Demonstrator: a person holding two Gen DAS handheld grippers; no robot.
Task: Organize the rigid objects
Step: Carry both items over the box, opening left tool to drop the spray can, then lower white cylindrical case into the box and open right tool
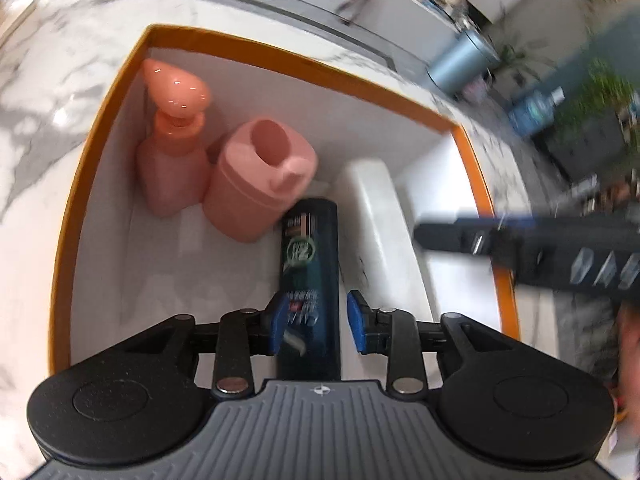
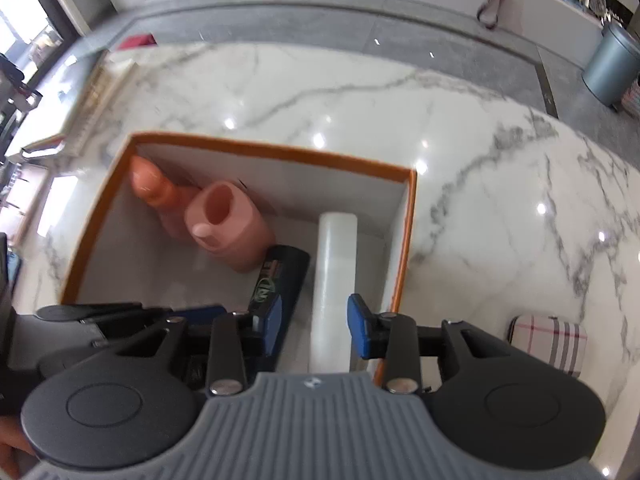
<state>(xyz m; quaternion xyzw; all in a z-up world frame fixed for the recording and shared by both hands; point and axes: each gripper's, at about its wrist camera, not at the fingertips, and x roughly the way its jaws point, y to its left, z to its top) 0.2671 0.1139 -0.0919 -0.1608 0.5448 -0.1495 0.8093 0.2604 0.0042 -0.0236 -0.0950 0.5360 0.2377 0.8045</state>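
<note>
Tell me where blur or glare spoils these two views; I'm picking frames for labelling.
Left wrist view: right side is motion-smeared, including the right gripper and background plants; the dark bottle label is soft. Right wrist view: ceiling-light glare dots the marble countertop; the orange-rimmed box edge is slightly blurred. Both show fisheye bending.

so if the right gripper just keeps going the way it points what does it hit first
Most likely the white tube, which lies between the right gripper's fingers in the box. Depth is unclear.
</note>
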